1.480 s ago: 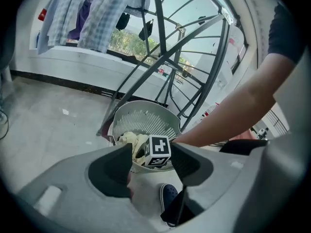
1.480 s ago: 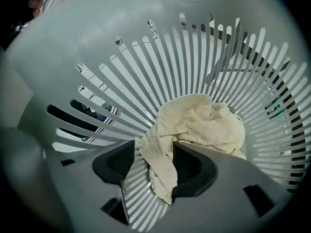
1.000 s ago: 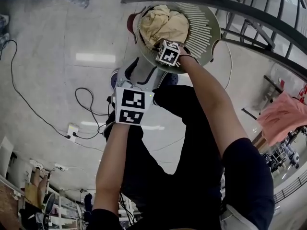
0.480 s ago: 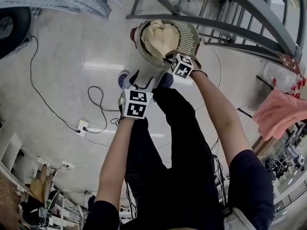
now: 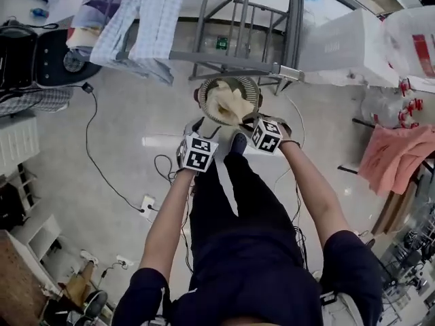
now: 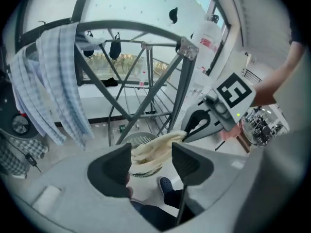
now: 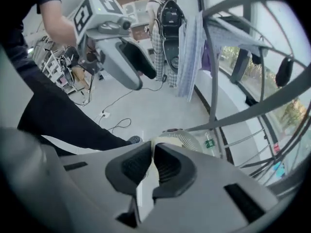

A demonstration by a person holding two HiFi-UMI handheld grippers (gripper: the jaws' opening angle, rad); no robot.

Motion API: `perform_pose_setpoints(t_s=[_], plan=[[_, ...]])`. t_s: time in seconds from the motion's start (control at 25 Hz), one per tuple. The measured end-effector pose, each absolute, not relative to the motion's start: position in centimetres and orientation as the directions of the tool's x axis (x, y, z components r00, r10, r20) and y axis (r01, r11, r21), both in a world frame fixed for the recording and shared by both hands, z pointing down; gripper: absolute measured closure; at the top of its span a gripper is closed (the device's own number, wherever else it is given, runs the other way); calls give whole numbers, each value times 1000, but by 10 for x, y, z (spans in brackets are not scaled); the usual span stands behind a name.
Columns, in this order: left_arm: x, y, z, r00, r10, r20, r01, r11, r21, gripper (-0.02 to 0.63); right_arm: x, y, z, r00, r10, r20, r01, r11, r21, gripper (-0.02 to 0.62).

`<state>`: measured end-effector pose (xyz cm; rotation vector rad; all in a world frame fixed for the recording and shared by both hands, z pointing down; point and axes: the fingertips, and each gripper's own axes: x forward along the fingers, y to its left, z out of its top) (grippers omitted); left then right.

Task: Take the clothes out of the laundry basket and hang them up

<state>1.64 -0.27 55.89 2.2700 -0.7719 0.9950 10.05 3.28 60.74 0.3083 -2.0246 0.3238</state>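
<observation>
A cream garment (image 5: 230, 104) rises out of the round slatted laundry basket (image 5: 250, 85) on the floor. My right gripper (image 5: 257, 124) is shut on one edge of it; in the right gripper view the thin cream cloth (image 7: 152, 147) is pinched between the ribbed pads, with the basket (image 7: 181, 139) below. My left gripper (image 5: 196, 134) hangs open beside it, touching nothing. In the left gripper view the garment (image 6: 154, 148) shows far beyond the spread jaws, hanging from the right gripper (image 6: 188, 131) over the basket (image 6: 138, 141).
A grey metal drying rack (image 5: 238, 56) stands behind the basket, with a blue checked shirt (image 5: 146, 19) hung on it. Cables and a power strip (image 5: 146, 202) lie on the floor to the left. A pink cloth (image 5: 397, 156) hangs at the right. My shoes stand by the basket.
Both grippers have risen well above the basket. The right one has drawn the cream garment up out of it. The left has stayed open.
</observation>
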Motion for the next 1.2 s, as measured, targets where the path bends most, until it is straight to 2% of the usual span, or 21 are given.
perform_pose_setpoints(t_s=[0.4, 0.6, 0.72, 0.96, 1.16, 1.2], plan=[[32, -23, 431, 625, -291, 725, -573, -801, 173, 353, 94, 52, 378, -491, -239, 838, -321, 944, 81, 578], [59, -19, 393, 700, -192, 688, -380, -915, 132, 353, 84, 54, 302, -520, -322, 791, -314, 933, 173, 580], [67, -13, 382, 720, -132, 681, -252, -964, 80, 353, 78, 55, 272, -530, -365, 766, -301, 925, 232, 580], [69, 2, 384, 703, -11, 711, -135, -984, 118, 353, 73, 60, 244, -555, -397, 731, -299, 915, 270, 580], [60, -2, 390, 684, -40, 728, -169, -980, 105, 360, 72, 54, 236, -548, -408, 731, -292, 911, 290, 580], [57, -5, 389, 683, -58, 728, -192, -976, 102, 398, 73, 53, 236, -542, -411, 733, -294, 910, 292, 580]])
